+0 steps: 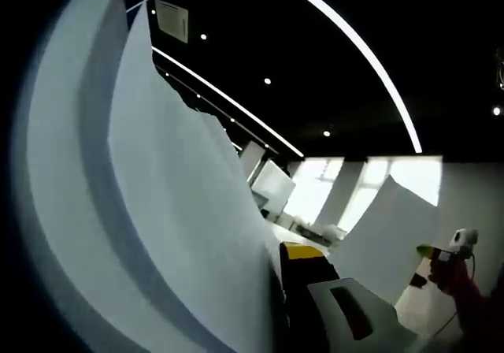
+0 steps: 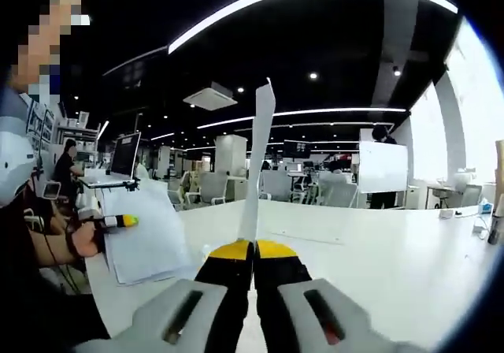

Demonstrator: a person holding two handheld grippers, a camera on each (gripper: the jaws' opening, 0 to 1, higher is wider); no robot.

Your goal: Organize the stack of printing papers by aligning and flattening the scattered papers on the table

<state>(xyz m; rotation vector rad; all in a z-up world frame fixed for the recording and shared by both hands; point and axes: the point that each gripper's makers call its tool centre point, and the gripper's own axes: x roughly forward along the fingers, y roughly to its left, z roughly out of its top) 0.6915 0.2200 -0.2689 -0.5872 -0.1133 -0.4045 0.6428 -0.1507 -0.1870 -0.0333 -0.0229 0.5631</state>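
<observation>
The right claw [image 2: 253, 252] was clamped tight on a sheet [image 2: 258, 164], held edge-on and upright, probably so it could be squared up before being laid down. A stack [image 2: 146, 243] was lying on the bench [image 2: 378, 250] at 9 o'clock, with the left claw [image 2: 118, 221] at its edge. Paper [image 1: 173, 211] was pinched shut in the left claw's own view, likely for aligning.
</observation>
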